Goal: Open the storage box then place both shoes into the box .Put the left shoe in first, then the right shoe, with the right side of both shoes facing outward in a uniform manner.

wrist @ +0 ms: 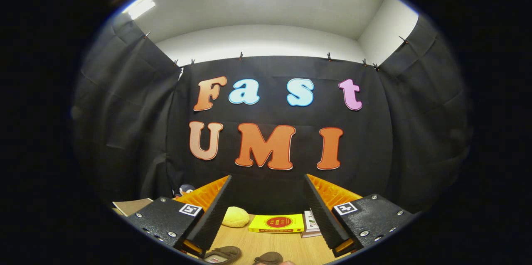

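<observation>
Gripper [268, 198] fingers stood spread wide with nothing between them, released, and aimed level across the desk [274, 244] rather than down at it, which I judge was a waiting posture before any reach, since no part of the task looked begun. Taking the yellow book [276, 223] as the landmark: nearest the camera, well in front of the book and below the gap between the fingers, lay the two brown shoes, the left-hand shoe [222, 253] with its opening showing and the other shoe [269, 258] beside it, only partly seen. Which was the left shoe and which the right I could not tell. They sat close together near the desk's front edge, probably so each could be picked in turn. The book itself lay flat on the desk ahead of the fingers. Just to its left rested a soft yellow rounded thing [235, 217]; touching or nearly touching its right side lay a white booklet [311, 223], partly hidden by a finger. Farther left of the book, past the finger, a small plush toy [185, 190] peeped up, and a tan flat board [133, 206] lay beyond that. Behind the book hung the black cloth wall [266, 186]. No storage box could be made out, so the gripper would have to turn to find it first.
</observation>
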